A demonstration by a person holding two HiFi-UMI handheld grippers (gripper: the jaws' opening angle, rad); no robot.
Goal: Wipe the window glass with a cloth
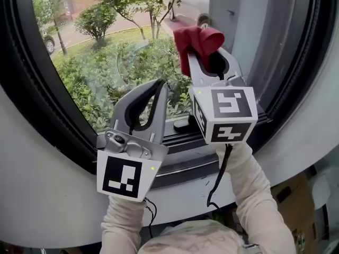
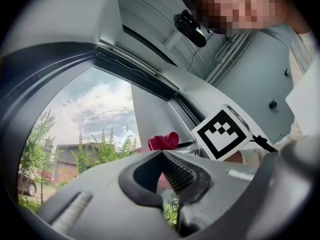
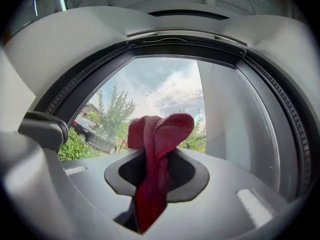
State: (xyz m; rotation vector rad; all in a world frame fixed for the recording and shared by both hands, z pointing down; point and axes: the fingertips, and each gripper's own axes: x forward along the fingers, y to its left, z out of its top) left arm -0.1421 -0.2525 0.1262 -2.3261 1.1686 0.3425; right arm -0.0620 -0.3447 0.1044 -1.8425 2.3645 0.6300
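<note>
Person at a window with a two-finger gripper in each hand, seen from the head and from both grippers.

**Right gripper** (image 1: 205, 53): raised toward the window glass (image 1: 100, 67), near the right edge of the pane, where a grey upright panel (image 1: 249, 30) borders it. Its fingers are closed on a red cloth (image 1: 198, 38). In the right gripper view the cloth (image 3: 160, 131) runs as a narrow band down through the right gripper (image 3: 156, 156) and bunches into a folded lobe above the fingertips. That lobe points at the glass; whether it touches the pane cannot be told.

**Left gripper** (image 1: 159, 84): lower than the right one and to its left, over the bottom part of the pane, just above the dark bottom rail (image 1: 180, 136) of the frame. In the left gripper view the fingertips of the left gripper (image 2: 161, 153) meet with nothing between them, and only the oval recess behind the tips stays open. The cloth (image 2: 162, 141) shows beyond them.

**Surroundings**: a dark frame (image 1: 32, 89) encloses the glass, set in a pale wall (image 1: 42, 194). Through the pane appear shrubs (image 1: 95, 89), trees (image 1: 132, 1) and a parked car (image 3: 92, 134). A black cable (image 1: 220, 176) hangs from the right gripper's marker cube (image 1: 228, 115) along a light sleeve (image 1: 259, 200).
</note>
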